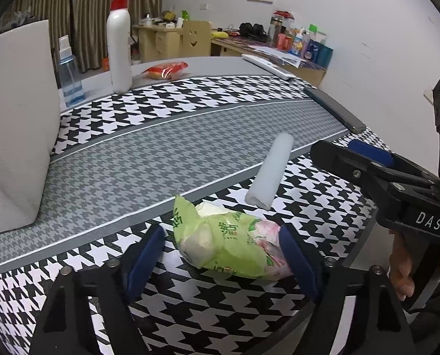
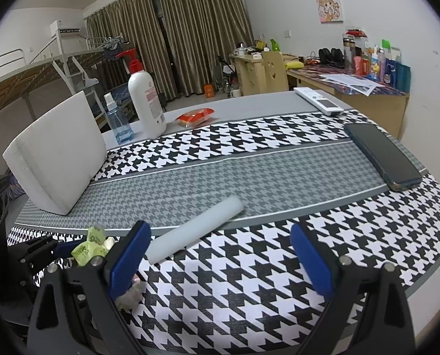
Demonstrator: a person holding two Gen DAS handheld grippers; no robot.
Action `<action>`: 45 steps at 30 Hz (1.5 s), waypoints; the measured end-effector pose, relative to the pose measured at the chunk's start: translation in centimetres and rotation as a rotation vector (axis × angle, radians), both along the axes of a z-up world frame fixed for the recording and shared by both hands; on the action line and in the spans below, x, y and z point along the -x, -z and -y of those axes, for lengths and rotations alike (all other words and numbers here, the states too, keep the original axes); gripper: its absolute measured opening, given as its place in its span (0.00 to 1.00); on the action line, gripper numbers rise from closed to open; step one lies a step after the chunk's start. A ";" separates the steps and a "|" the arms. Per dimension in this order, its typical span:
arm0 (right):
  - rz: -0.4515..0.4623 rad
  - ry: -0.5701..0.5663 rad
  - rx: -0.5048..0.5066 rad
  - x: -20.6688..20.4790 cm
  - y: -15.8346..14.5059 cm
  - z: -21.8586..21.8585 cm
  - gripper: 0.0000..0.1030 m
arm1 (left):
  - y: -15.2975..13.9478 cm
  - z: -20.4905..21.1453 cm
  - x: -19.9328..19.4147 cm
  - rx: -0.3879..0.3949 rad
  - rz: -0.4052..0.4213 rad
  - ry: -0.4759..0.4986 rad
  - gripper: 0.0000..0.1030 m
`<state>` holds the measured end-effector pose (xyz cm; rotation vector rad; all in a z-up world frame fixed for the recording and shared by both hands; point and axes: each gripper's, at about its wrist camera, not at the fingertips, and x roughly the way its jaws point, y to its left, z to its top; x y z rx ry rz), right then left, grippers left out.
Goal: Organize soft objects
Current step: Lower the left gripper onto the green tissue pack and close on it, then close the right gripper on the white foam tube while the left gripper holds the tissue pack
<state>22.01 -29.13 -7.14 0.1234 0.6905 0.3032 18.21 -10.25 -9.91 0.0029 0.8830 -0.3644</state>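
Observation:
A green and pink tissue pack (image 1: pixel 228 245) lies on the houndstooth tablecloth (image 1: pixel 220 304) between the blue pads of my left gripper (image 1: pixel 221 233). The right pad touches the pack's end, and a small gap remains at the left pad, so the gripper is open. A white foam cylinder (image 2: pixel 196 230) lies just past the pack, its near end beside the left finger of my right gripper (image 2: pixel 220 229), which is open and holds nothing. A large white foam block (image 2: pixel 57 153) stands tilted at the left. In the right wrist view, the tissue pack (image 2: pixel 92 247) shows at lower left.
A white pump bottle (image 1: pixel 119 47), a blue spray bottle (image 1: pixel 69 80) and a red snack packet (image 1: pixel 165 71) stand at the far side. A dark phone (image 2: pixel 382 156) and a white remote (image 2: pixel 317 100) lie at the right. Desks and a chair sit behind the table.

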 end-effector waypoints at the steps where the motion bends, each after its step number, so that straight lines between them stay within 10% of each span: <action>1: 0.002 -0.001 0.001 0.0 0.0 -0.1 0.94 | 0.0 0.1 0.0 -0.001 0.000 0.003 0.75; 39: -0.099 -0.033 -0.021 -2.0 1.4 -2.9 0.94 | -0.9 -2.7 1.2 -0.019 0.047 -0.055 0.59; 45: -0.143 -0.057 -0.047 -2.7 1.8 -3.6 0.74 | -0.9 -3.3 1.0 -0.021 0.050 -0.071 0.59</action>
